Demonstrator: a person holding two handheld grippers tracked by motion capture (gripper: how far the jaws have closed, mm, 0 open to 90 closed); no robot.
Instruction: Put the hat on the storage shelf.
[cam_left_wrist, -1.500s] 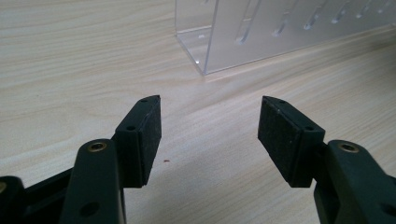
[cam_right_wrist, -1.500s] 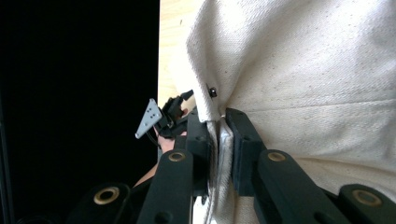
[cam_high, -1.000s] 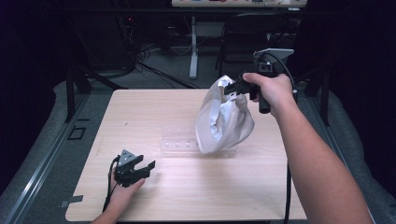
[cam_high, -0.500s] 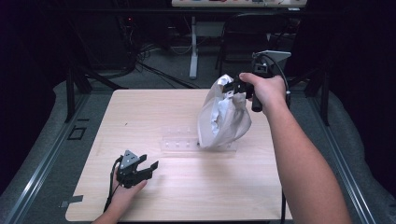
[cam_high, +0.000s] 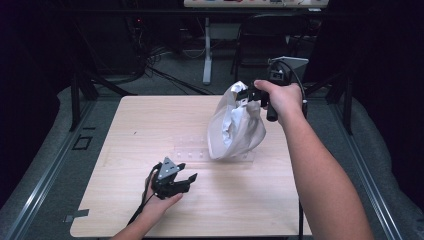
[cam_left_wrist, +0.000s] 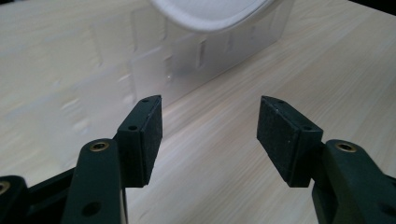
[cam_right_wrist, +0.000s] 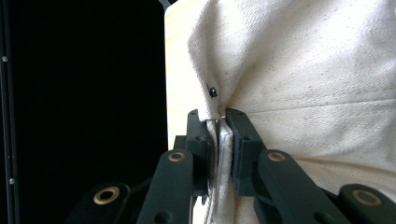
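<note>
From the high view, the right gripper (cam_high: 246, 95) holds a cream-white canvas drawstring bag (cam_high: 234, 130) by its top edge, lifted over the far right part of the pale wooden table (cam_high: 125, 130). The bag hangs with its bottom just above or touching a clear plastic compartment tray (cam_high: 192, 150); which, I cannot tell. Lifting it by the rim probably lets its weight pull the cloth straight. The left gripper (cam_high: 189, 179) sits low near the table's front edge, pointing toward the tray.

In the left gripper view, the two black jaws stand wide apart with nothing between them, aimed at the clear tray (cam_left_wrist: 196, 56) and the bag's rounded underside (cam_left_wrist: 210, 11), likely ready to take either.

In the right gripper view, the jaws are clenched on a folded seam of the bag (cam_right_wrist: 303, 70), the cloth pinched flat between the pads.
</note>
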